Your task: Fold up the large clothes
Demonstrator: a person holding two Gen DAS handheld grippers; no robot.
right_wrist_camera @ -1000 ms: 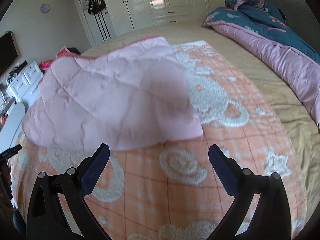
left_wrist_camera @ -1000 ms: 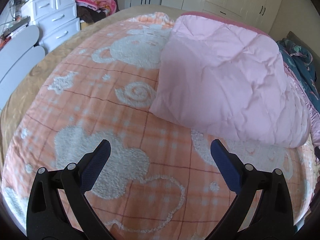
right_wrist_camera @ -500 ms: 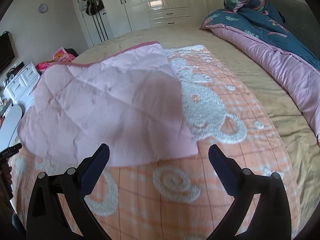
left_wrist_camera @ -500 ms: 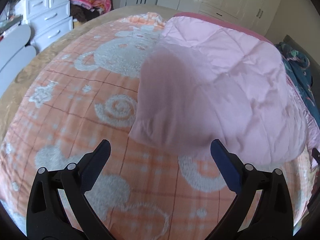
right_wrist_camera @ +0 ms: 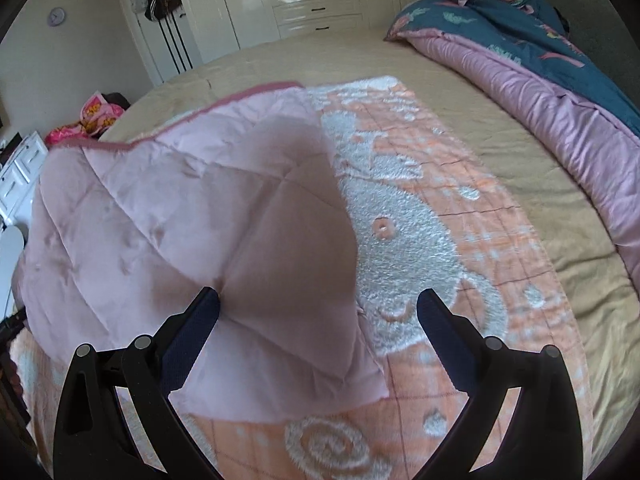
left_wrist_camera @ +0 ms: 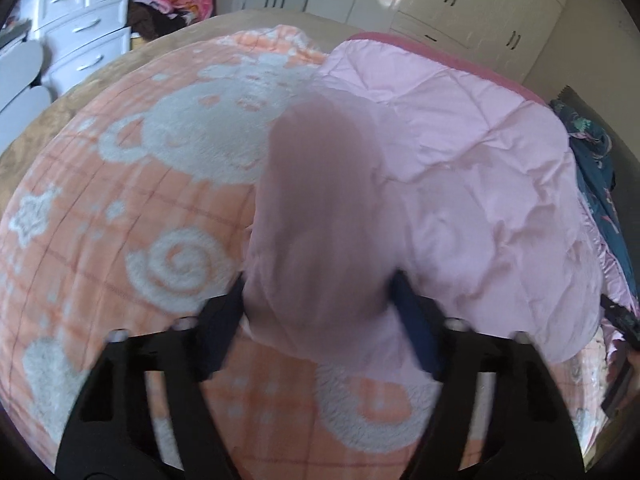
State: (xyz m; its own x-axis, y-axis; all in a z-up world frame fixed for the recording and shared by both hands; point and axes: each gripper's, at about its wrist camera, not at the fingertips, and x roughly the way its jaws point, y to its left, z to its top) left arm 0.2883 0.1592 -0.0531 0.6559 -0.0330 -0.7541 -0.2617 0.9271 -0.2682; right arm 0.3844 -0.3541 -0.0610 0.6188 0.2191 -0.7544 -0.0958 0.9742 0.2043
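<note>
A pink quilted blanket (left_wrist_camera: 460,184) lies part-folded on an orange fleece bear-print blanket (left_wrist_camera: 132,184) covering the bed, stretching away ahead of both grippers. Its long near edge runs crosswise between them, one corner at each. The left gripper (left_wrist_camera: 318,312) has its jaws around the near corner, narrowed but blurred; I cannot tell whether they pinch. The right gripper (right_wrist_camera: 318,312) is spread wide, the other corner lying between its fingers, left pad (right_wrist_camera: 192,332) touching cloth. The left is further in.
</note>
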